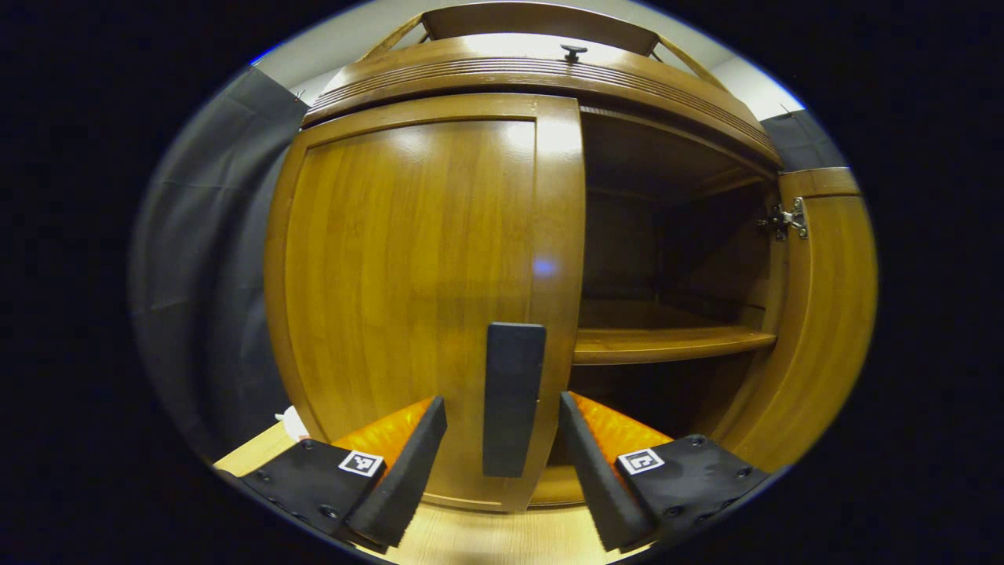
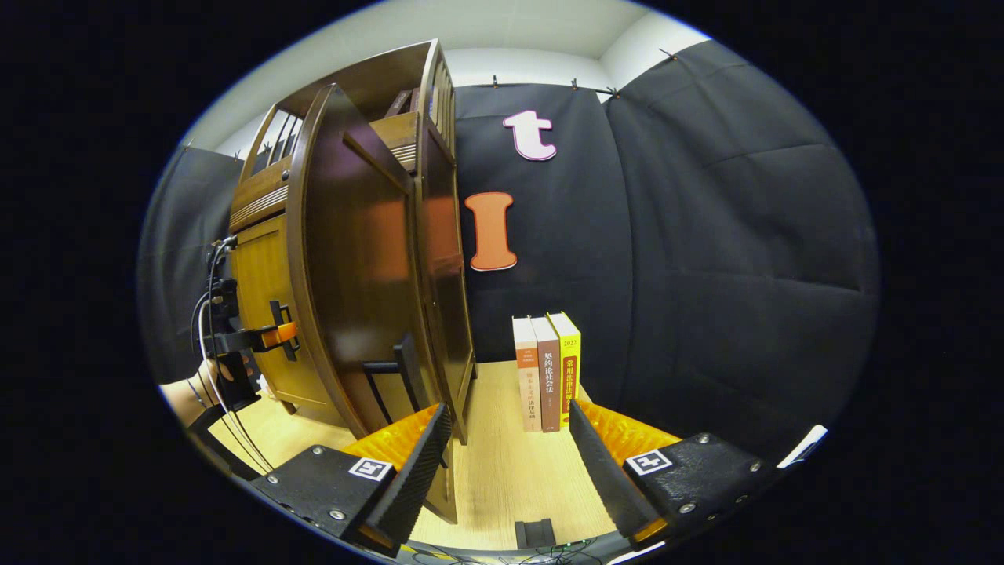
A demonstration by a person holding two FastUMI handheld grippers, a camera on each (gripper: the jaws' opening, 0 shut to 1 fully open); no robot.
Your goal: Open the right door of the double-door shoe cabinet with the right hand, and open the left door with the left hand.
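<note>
The wooden shoe cabinet's left door (image 1: 408,298) is closed, with a dark upright handle (image 1: 514,396) near its right edge. My left gripper (image 1: 502,463) is open, and the handle stands in the gap between its fingers without touching either. The right door (image 1: 823,314) is swung wide open, baring a shelf (image 1: 667,341). In the right gripper view the open right door (image 2: 353,275) stands edge-on at left with its handle (image 2: 392,377) facing me. My right gripper (image 2: 506,463) is open and holds nothing. Farther off, the left gripper (image 2: 263,337) sits at the left door.
Three upright books (image 2: 549,369) stand on the light wooden table (image 2: 510,486) against the black cloth wall, right of the cabinet. A hand (image 2: 196,392) with cables holds the left gripper. A small knob (image 1: 573,52) sits on the cabinet top.
</note>
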